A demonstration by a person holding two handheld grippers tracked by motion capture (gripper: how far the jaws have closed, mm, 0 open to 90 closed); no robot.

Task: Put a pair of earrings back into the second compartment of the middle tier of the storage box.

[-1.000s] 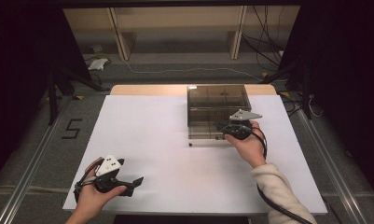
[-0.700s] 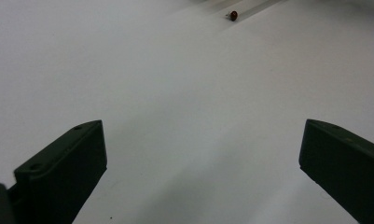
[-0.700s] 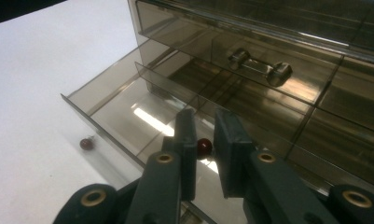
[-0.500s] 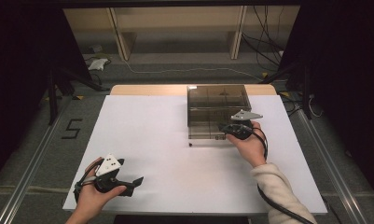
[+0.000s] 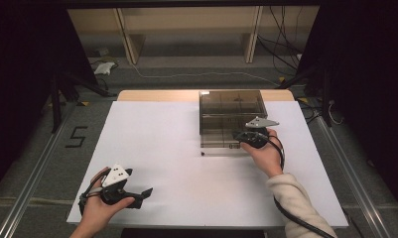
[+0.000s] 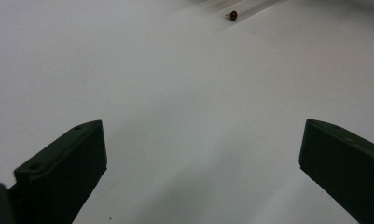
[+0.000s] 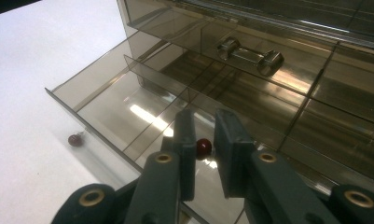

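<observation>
Your right gripper hangs over the pulled-out drawer of the smoky clear box, at the table's two o'clock. Its jaws stand narrowly apart with a dark red bead between them (pads not pressing it). Your left gripper – seven o'clock – gapes wide, holding nothing.

1. A drawer organiser box is set on the table, at the far right.
2. Its lower drawer is pulled out toward the near edge.
3. One bead is seen inside that drawer, between the jaws of the right gripper.
4. A second bead is left on the table, just outside the drawer front.
5. The left gripper is held at the near left, well apart from the box.
</observation>
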